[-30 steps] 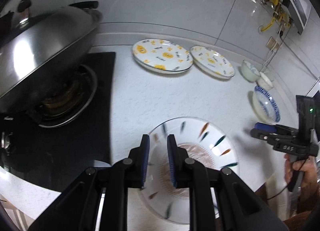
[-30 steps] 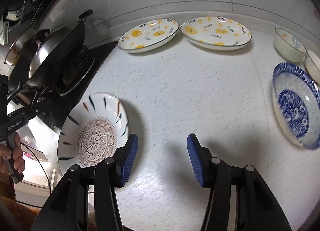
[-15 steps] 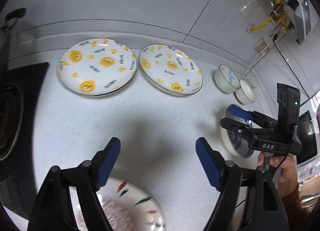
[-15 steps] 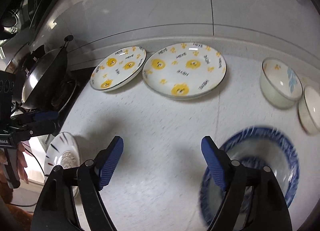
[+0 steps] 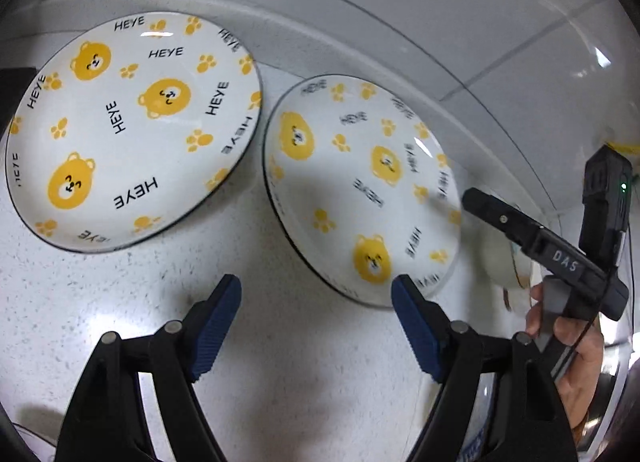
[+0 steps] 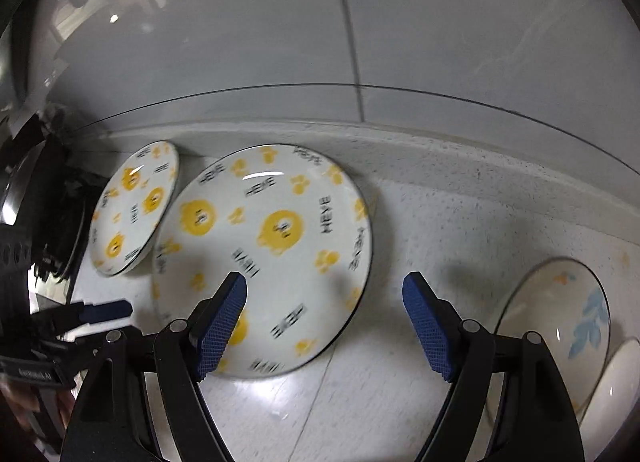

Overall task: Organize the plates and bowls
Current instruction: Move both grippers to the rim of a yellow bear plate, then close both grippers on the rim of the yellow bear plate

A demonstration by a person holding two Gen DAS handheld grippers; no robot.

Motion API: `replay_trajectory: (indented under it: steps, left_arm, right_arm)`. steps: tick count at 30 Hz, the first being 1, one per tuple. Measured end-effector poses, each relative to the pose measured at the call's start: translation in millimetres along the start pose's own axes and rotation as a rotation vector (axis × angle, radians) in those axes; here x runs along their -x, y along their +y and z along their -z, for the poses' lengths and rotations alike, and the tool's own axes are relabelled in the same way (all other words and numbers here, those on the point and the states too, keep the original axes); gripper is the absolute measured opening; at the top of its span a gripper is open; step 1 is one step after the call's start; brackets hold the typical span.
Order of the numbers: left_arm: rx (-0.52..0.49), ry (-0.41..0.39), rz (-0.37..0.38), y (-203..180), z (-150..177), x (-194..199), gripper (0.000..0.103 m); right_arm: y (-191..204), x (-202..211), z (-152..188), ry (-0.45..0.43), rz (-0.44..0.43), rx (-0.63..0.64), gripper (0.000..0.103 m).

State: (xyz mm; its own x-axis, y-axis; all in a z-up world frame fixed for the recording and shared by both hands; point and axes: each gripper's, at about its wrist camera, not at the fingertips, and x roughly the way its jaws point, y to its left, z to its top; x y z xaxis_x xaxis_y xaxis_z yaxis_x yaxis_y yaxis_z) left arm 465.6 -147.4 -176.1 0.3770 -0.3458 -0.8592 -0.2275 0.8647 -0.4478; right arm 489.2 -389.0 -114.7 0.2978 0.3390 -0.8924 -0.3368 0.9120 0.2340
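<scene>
Two bear-print plates lie side by side on the speckled white counter, against the raised ledge at the foot of the tiled wall: the left bear plate (image 5: 132, 129) and the right bear plate (image 5: 364, 189), rims nearly touching. A second ago both cameras looked at dishes nearer the counter's front, a petal-patterned plate near the stove and a blue-and-white bowl; both are now out of view, apparently set down and released. Both hands have since swept toward the wall.

The left gripper (image 5: 316, 326), then nearly closed over the petal plate, now stands wide open and empty, just short of the right bear plate's near rim. The right gripper (image 6: 324, 322) has also widened; it is open and empty, its left finger over that same plate's near edge without visibly touching.

Beside the right bear plate sit a blue-leaf bowl (image 6: 560, 322) and a plain white bowl (image 6: 616, 382).

The bear plates look like the next items to stack.
</scene>
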Motion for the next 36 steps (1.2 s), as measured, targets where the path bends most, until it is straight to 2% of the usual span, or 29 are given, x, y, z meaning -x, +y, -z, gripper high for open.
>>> replay_trajectory:
  steps: [2,9,12,14,16,17,20,21,23,26,29,36]
  left_arm:
    - [0.026,-0.002,-0.018,3.4,-5.0,-8.8,0.076]
    - [0.072,-0.026,-0.008,0.1,-18.2,-28.3,0.075]
    - [0.074,-0.035,0.001,-0.5,-23.9,-32.3,0.071]
    - [0.086,-0.038,0.022,-0.4,-26.9,-36.1,0.061]
    - [0.107,-0.043,0.025,0.0,-30.0,-35.4,0.06]
    - [0.11,-0.045,0.018,0.6,-29.9,-35.6,0.059]
    - [0.132,-0.052,-0.013,12.3,-30.1,-28.1,0.029]
    - [0.158,-0.046,-0.007,20.6,-30.0,-27.2,0.014]
    - [0.187,-0.031,0.032,34.0,-28.7,-21.7,0.012]
    - [0.188,-0.02,0.039,40.1,-23.5,-17.2,0.012]
    - [0.221,0.005,0.085,52.0,-17.6,-11.8,0.012]
    - [0.18,0.009,0.096,66.1,-13.1,10.8,0.012]
  right_arm:
    - [-8.6,-11.9,-7.6,0.016,-0.039,-0.02,0.076]
    - [-22.9,-44.6,-26.1,0.059,-0.091,-0.053,0.075]
    - [-22.9,-52.3,-27.0,0.076,-0.101,-0.045,0.058]
    - [-22.2,-57.5,-27.5,0.091,-0.11,-0.039,0.036]
    - [-21.8,-58.1,-29.0,0.091,-0.113,-0.038,0.024]
    - [-22.2,-57.7,-29.5,0.09,-0.109,-0.041,0.021]
    - [-25.5,-55.7,-28.6,0.086,-0.121,-0.048,0.02]
    - [-26.1,-54.4,-27.4,0.086,-0.122,-0.053,0.02]
    - [-28.9,-51.0,-24.4,0.087,-0.124,-0.063,0.019]
    - [-25.6,-47.3,-16.7,0.099,-0.131,-0.065,0.018]
    - [-21.3,-42.4,-5.5,0.111,-0.132,-0.067,0.018]
    - [-1.8,-30.6,20.8,0.128,-0.15,-0.061,0.016]
